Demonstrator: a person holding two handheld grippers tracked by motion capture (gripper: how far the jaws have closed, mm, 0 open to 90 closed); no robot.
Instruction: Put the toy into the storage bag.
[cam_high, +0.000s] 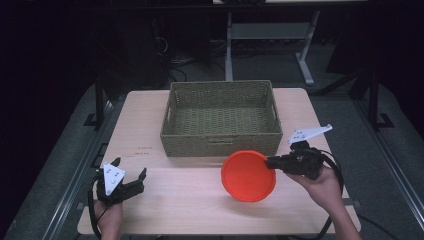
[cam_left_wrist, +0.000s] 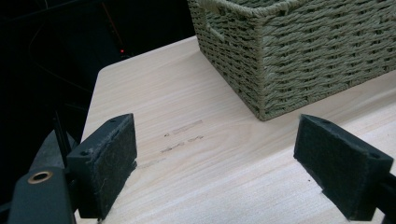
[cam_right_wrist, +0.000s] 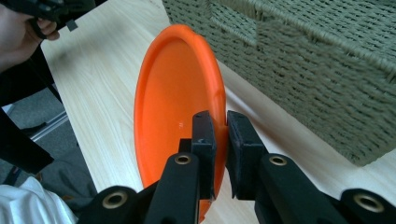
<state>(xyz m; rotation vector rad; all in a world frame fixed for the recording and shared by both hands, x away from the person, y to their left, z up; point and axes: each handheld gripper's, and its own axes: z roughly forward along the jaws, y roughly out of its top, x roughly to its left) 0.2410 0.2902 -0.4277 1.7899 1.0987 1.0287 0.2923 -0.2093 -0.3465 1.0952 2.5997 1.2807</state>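
Observation:
An orange plate (cam_high: 248, 175) hangs above the table in front of the woven basket (cam_high: 220, 145), held by its right rim. My right gripper (cam_high: 270, 162) is shut on that rim; in the right gripper view the plate (cam_right_wrist: 173, 102) stands on edge with its rim pinched between the two black pads of the right gripper (cam_right_wrist: 220, 140). My left gripper (cam_high: 131, 170) rests at the table's front left, open. In the left gripper view its fingers (cam_left_wrist: 105, 163) stand wide apart over bare wood, with nothing between them.
The empty green-grey basket (cam_left_wrist: 299, 51) sits at the middle back of the light wooden table (cam_high: 190, 200). Faint marks (cam_left_wrist: 182, 135) show on the wood left of the basket. Dark floor and a table frame lie beyond the far edge.

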